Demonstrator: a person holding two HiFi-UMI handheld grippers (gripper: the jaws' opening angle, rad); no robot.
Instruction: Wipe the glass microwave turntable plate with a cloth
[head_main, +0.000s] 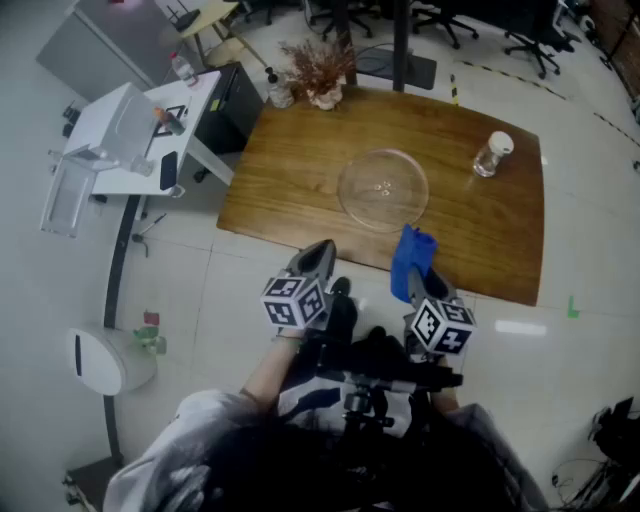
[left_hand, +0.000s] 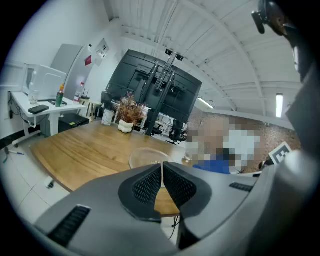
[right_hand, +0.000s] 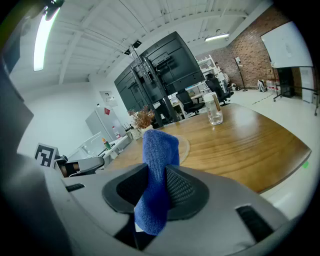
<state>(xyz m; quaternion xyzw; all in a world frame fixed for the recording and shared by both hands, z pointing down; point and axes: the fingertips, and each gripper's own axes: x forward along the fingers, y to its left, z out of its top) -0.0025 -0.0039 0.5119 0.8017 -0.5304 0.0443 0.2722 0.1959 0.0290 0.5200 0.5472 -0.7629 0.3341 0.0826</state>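
The clear glass turntable plate (head_main: 383, 188) lies flat in the middle of the wooden table (head_main: 300, 160); it also shows as a glass turntable plate (left_hand: 147, 157) past the left jaws and as a plate (right_hand: 183, 147) behind the cloth. My right gripper (head_main: 415, 262) is shut on a folded blue cloth (head_main: 411, 258), held above the table's near edge; the cloth (right_hand: 157, 170) stands up between the pads. My left gripper (head_main: 318, 262) hangs in front of the table's near edge, its jaws shut with nothing between them (left_hand: 162, 182).
A clear glass jar (head_main: 491, 155) stands at the table's right end, also seen as a jar (right_hand: 214, 109). A vase of dried flowers (head_main: 318, 72) sits at the far edge. A white desk (head_main: 150, 130) with a box stands to the left. Office chairs (head_main: 530, 40) are beyond.
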